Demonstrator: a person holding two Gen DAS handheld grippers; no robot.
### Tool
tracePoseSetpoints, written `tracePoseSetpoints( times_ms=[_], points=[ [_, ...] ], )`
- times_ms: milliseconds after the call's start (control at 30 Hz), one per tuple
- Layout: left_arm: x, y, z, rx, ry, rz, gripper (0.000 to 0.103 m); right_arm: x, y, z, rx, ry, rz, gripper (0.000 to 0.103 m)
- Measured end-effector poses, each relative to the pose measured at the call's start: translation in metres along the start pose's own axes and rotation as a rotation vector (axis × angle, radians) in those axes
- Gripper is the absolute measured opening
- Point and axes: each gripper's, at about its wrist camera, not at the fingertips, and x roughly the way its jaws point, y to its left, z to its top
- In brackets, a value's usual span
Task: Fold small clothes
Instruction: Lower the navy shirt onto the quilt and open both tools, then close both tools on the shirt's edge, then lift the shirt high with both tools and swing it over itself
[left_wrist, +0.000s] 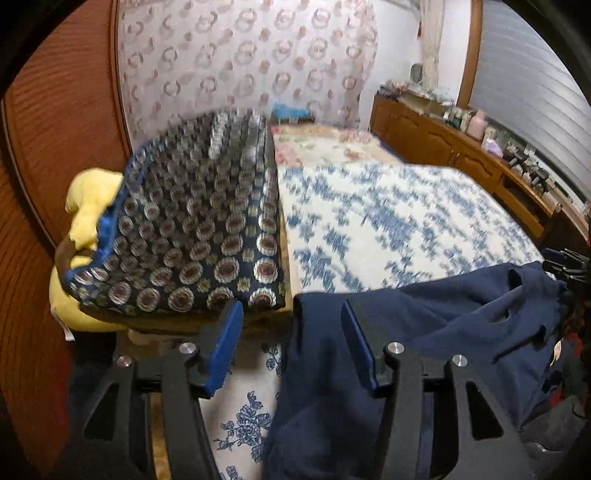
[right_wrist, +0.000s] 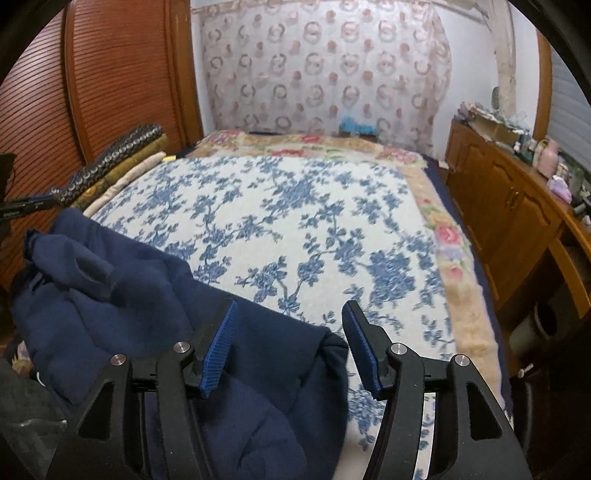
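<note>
Both grippers half open, empty

My left gripper and my right gripper are matt black plastic, with bright smooth metal pins at the joints and ribbed blue rubbery pads on my fingers. The navy garment is soft, matt, fleecy cloth, rumpled on a bedspread of nubbly woven cloth printed with blue flowers, whose fluffy, woolly-looking cream border carries pink roses. The dark folded quilt shows a faint sheen, the sideboard is glossy varnished wood, and the slatted door is ridged reddish wood.
</note>
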Motion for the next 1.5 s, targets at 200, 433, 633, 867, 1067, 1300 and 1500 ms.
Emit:
tracePoseSetpoints(
  times_ms=[200, 433, 633, 867, 1067, 1300, 1500],
  points=[
    [0.023, -0.003, -0.016, 0.002, 0.086, 0.011, 0.054, 0.018, -0.002, -0.007, -0.014, 0.069, -0.017, 0.060],
    [0.033, 0.000, -0.027, -0.028, 0.125, -0.007, 0.054, 0.025, -0.012, -0.013, 0.018, 0.102, -0.041, 0.067],
    [0.037, -0.002, -0.028, -0.034, 0.134, -0.018, 0.054, 0.030, -0.013, -0.013, 0.023, 0.125, -0.012, 0.070],
    [0.034, -0.022, -0.030, -0.022, 0.105, -0.071, 0.012, 0.024, -0.004, -0.017, 0.010, 0.101, 0.068, 0.049],
    [-0.012, -0.039, -0.033, -0.052, -0.053, -0.054, 0.006, 0.004, 0.005, -0.016, 0.011, 0.044, 0.104, 0.016],
    [-0.108, -0.053, -0.016, -0.071, -0.299, -0.113, 0.006, -0.087, 0.026, 0.022, -0.013, -0.205, 0.161, 0.014],
    [-0.176, -0.059, 0.015, -0.007, -0.451, -0.129, 0.006, -0.158, 0.042, 0.071, -0.086, -0.369, 0.192, 0.014]
  ],
)
